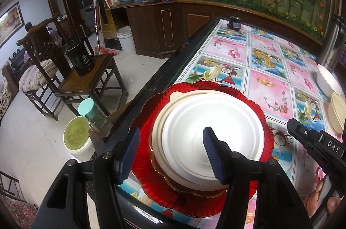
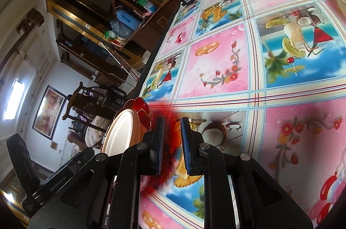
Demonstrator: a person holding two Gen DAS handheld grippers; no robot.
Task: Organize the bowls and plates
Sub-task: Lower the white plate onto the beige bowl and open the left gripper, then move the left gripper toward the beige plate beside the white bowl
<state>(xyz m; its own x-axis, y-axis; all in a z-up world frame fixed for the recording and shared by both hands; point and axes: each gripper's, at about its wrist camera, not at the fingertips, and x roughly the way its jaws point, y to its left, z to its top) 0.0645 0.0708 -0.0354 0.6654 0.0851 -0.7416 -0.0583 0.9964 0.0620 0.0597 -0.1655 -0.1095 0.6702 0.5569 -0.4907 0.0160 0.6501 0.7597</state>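
Wooden chairs (image 1: 71,77) and cabinets are filling the room to the left of the table (image 1: 270,77), whose fruit-print cloth is carrying all the crockery. At its left edge a stack (image 1: 207,138) is sitting: a red plate (image 1: 194,205) underneath, a cream plate and a white plate nested on top. The left gripper (image 1: 170,155) is hovering over that stack with its jaws spread and nothing pinched; one pad is hanging over the red rim, the other over the white plate's centre, so the stack is lying directly below and ahead of it.

Further right, the right gripper (image 1: 302,138) is reaching in low beside the stack, pointing toward the red rim. Two bowls (image 1: 328,82) are waiting at the far right edge, well apart from the stack and on the right hand's side, so I judge that hand better placed to fetch them.

From the right wrist, the stack (image 2: 123,129) is appearing edge-on at the left, and the right gripper (image 2: 172,138) is showing its pads nearly pressed together with only a narrow gap; a red blur is lying between them, but whether they are pinching the rim I cannot tell. Only the left wrist view is showing the stack's top face and the plates' order; only the right one is showing that narrow gap.
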